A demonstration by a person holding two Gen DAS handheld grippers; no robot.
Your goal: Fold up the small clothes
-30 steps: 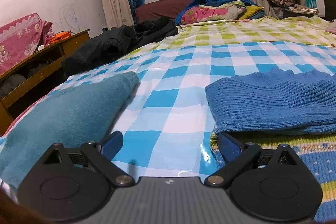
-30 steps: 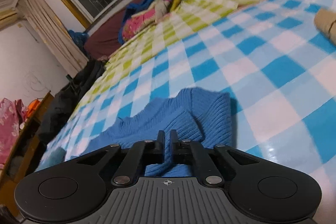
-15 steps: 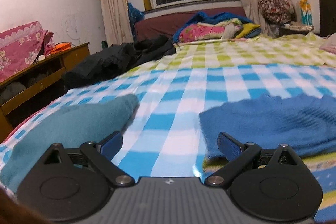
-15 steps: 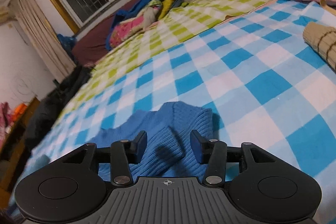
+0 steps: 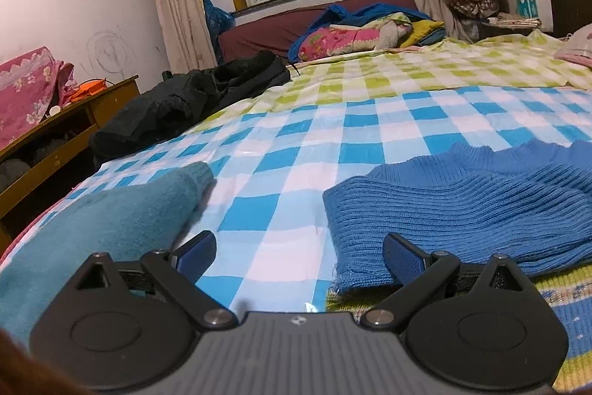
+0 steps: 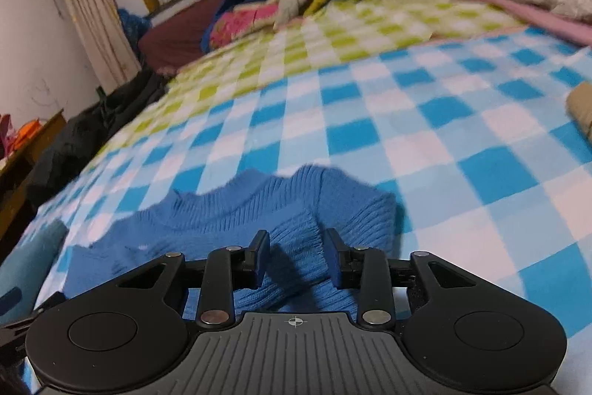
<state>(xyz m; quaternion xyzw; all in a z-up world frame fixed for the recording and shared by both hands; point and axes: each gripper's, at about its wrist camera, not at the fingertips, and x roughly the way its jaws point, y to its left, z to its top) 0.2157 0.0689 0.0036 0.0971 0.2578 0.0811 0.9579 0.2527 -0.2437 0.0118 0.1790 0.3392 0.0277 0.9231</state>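
Note:
A blue ribbed knit sweater lies folded on the blue-checked bed cover; it also shows in the right wrist view. My left gripper is open and empty just above the cover, its right finger at the sweater's near left corner. My right gripper is open, its fingers either side of a raised fold of the sweater, not pinching it. A teal garment lies to the left of my left gripper.
A striped yellow-green and blue knit lies under the sweater at the near right. A black jacket lies at the bed's left edge beside a wooden cabinet. A tan roll lies at the right. Bedding is piled by the window.
My right gripper has opened and let go of the sweater fold, then widened further. My left gripper stayed open and tilted up a little.

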